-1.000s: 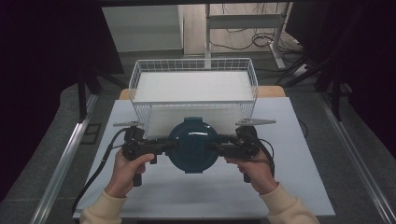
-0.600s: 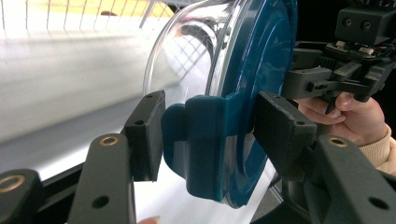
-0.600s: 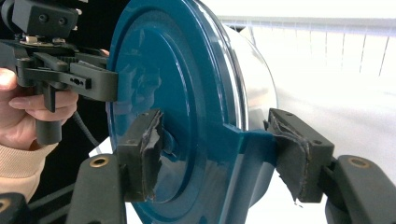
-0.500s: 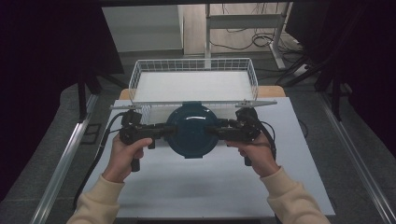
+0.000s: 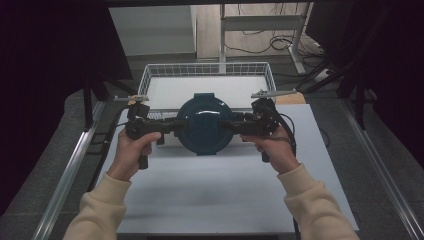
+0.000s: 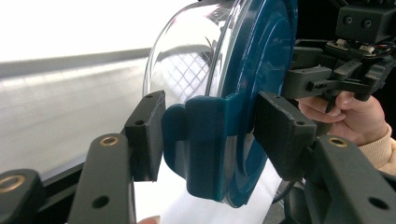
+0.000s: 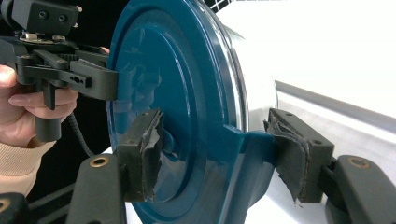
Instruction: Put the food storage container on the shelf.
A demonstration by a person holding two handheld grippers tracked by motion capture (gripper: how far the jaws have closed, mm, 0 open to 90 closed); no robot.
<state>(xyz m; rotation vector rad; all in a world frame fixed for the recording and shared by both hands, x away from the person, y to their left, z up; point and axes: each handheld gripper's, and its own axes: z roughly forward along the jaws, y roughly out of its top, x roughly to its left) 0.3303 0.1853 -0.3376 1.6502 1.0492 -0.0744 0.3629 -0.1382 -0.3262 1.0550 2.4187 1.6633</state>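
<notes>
The round container (image 5: 204, 124), a clear bowl under a dark teal lid, was held in the air above the far part of the desk (image 5: 220, 195), tipped so that its lid faced up toward the person. It sat just short of the white wire basket (image 5: 150, 75) that stood at the desk's far edge, overlapping the basket's near rim in the high view.

The left hand-held gripper (image 5: 172, 125) was clamped on the teal latch tab at the container's left side; in the left gripper view both pads (image 6: 148, 133) pressed against that tab. The right hand-held gripper (image 5: 231, 125) was clamped in the same way on the opposite tab, with its worn pads (image 7: 140, 154) bearing on lid and tab. Each hand-held gripper was gripped by one of the person's hands, in cream sleeves (image 5: 102, 210).

The step in hand looked like the carry of the container toward the basket, with the load shared between both sides. The next move would probably call for lifting it clear of the near rim, carrying it forward over the basket's white floor, levelling it, lowering it, and only then letting both grips go together, since a one-sided release could let it swing or drop.
</notes>
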